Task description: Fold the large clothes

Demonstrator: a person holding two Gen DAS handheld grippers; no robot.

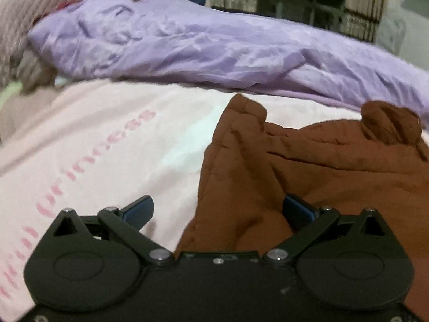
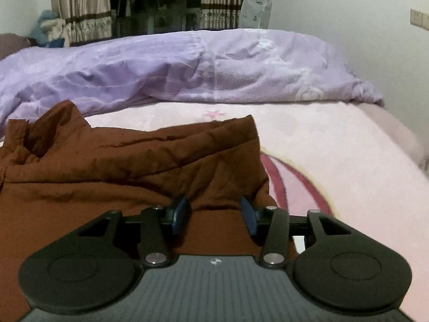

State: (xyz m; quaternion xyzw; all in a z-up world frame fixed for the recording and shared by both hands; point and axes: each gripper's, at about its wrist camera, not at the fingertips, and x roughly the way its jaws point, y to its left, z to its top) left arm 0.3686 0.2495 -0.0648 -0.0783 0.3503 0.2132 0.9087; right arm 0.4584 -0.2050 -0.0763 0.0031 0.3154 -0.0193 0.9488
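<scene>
A rumpled brown garment [image 1: 308, 166] lies on a pink bed sheet [image 1: 107, 139]. In the left wrist view my left gripper [image 1: 218, 209] is open wide over the garment's left edge, its right pad on the cloth and its left pad over the sheet. In the right wrist view the same brown garment [image 2: 120, 166] fills the left and centre. My right gripper [image 2: 214, 212] is open, its blue pads on either side of a raised fold near the garment's right edge.
A crumpled lilac duvet [image 2: 187, 72] lies along the far side of the bed. Behind it are curtains [image 2: 80, 8] and a dark window. A white wall [image 2: 348, 13] stands at the right. The sheet [image 2: 335, 155] bears a pink print.
</scene>
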